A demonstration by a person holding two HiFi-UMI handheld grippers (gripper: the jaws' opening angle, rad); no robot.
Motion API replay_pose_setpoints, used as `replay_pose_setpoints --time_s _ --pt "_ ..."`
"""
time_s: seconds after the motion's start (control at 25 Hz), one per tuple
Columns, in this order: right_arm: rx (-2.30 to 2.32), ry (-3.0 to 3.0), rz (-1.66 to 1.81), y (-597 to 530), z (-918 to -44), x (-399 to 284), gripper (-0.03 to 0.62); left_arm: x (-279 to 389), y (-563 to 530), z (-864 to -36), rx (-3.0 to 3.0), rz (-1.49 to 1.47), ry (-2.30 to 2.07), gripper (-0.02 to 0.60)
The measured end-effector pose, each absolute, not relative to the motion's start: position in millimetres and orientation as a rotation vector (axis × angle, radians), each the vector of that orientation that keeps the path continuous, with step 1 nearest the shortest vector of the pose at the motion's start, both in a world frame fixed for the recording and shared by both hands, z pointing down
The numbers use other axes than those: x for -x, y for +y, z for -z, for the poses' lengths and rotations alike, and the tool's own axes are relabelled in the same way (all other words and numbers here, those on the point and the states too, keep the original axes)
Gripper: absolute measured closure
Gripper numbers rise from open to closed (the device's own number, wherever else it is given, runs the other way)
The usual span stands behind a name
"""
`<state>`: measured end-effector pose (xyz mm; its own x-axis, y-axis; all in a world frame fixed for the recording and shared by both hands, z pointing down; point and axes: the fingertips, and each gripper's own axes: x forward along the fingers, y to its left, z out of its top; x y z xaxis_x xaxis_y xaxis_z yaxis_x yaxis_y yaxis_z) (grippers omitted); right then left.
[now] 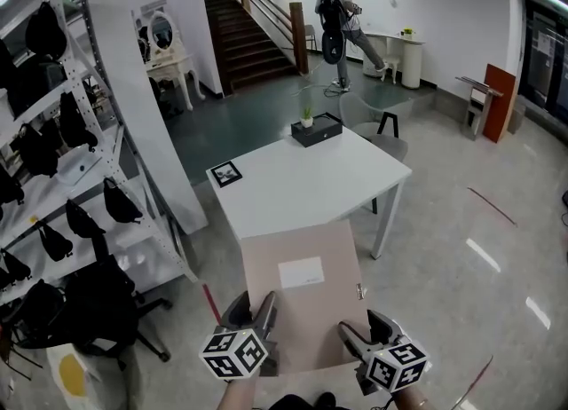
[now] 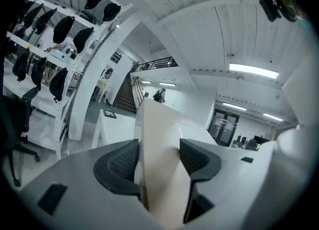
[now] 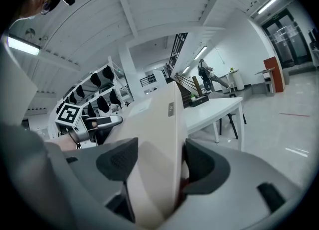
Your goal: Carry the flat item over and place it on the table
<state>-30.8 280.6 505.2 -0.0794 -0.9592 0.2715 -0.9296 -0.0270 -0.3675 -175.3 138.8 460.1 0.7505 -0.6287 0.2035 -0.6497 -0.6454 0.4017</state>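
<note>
A flat beige cardboard box (image 1: 306, 293) with a white label hangs level in front of me, its far edge close to the near edge of the white table (image 1: 293, 188). My left gripper (image 1: 257, 309) is shut on its near left corner, my right gripper (image 1: 359, 330) on its near right corner. In the left gripper view the box (image 2: 159, 134) stands on edge between both pads of the left gripper (image 2: 158, 157), with the table (image 2: 117, 127) beyond. In the right gripper view the box (image 3: 154, 124) fills the gap between the jaws of the right gripper (image 3: 160, 162).
On the table stand a black box with a small plant (image 1: 316, 130) at the far edge and a marker card (image 1: 225, 173) at the left corner. Shelves of black bags (image 1: 53, 177), a white pillar (image 1: 133, 89) and an office chair (image 1: 98, 311) are at left. A person (image 1: 337, 9) stands far back.
</note>
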Motion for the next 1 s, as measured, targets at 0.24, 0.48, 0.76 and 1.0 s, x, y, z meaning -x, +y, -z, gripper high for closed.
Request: replay_pose_setpoints --time_s 0.24,0.48,0.76,1.0 --pt "2.072 2.157 0.723 275.9 -506.0 23.4 0.306 168.6 135.2 -460.4 -2.487 -0.073 -0.990 0.325" --pt "2.067 2.160 0.747 259.8 -511.2 10.5 0.306 153.2 117.2 -462.8 -2.488 -0.096 -0.993 0.324" --pt "2.086 2.139 0.752 198.5 -515.9 -20.2 0.307 119.9 54.5 -470.3 -2.491 -0.095 -0.969 0.325" --pt "2.104 2.120 0.753 123.0 -522.4 -50.1 0.306 90.0 -22.9 -474.1 -2.495 -0.092 -0.952 0.325"
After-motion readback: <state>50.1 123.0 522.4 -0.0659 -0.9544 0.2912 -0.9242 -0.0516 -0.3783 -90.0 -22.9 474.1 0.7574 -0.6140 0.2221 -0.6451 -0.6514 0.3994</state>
